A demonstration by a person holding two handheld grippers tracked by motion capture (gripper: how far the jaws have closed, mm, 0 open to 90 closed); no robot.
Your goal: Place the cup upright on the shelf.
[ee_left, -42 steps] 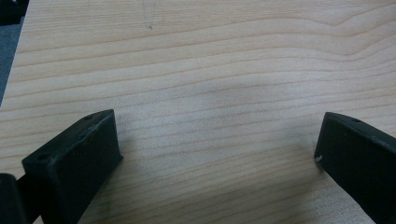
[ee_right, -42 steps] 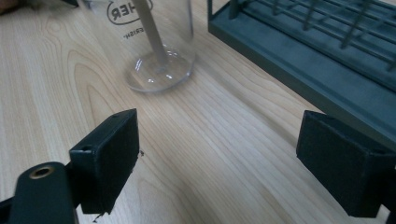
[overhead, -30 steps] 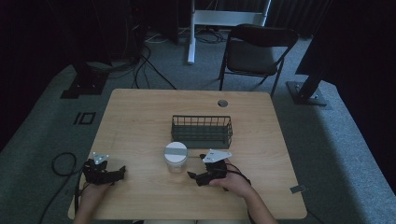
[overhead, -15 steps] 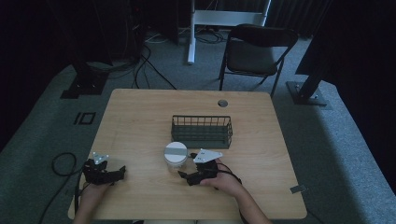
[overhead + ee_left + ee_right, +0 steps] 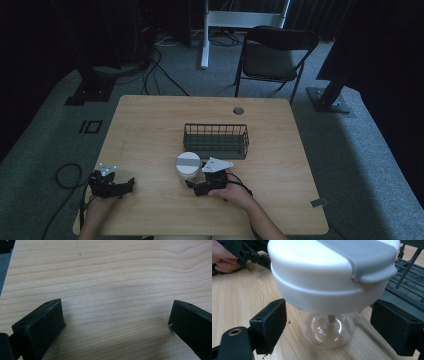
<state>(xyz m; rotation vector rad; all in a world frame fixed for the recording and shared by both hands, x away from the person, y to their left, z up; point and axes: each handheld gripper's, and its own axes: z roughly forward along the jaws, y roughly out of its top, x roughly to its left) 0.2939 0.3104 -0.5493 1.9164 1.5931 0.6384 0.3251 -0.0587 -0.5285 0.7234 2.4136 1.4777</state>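
The right gripper (image 5: 328,325) has its fingers spread wide around a clear lidded jar (image 5: 329,290); its body looks slick and rigid, so grip below the lid. The left gripper (image 5: 116,320), fingers wide apart, holds nothing.

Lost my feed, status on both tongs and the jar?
Right tongs open, straddling clear jar below white lid. Left tongs open over bare table. Wire basket close behind jar.
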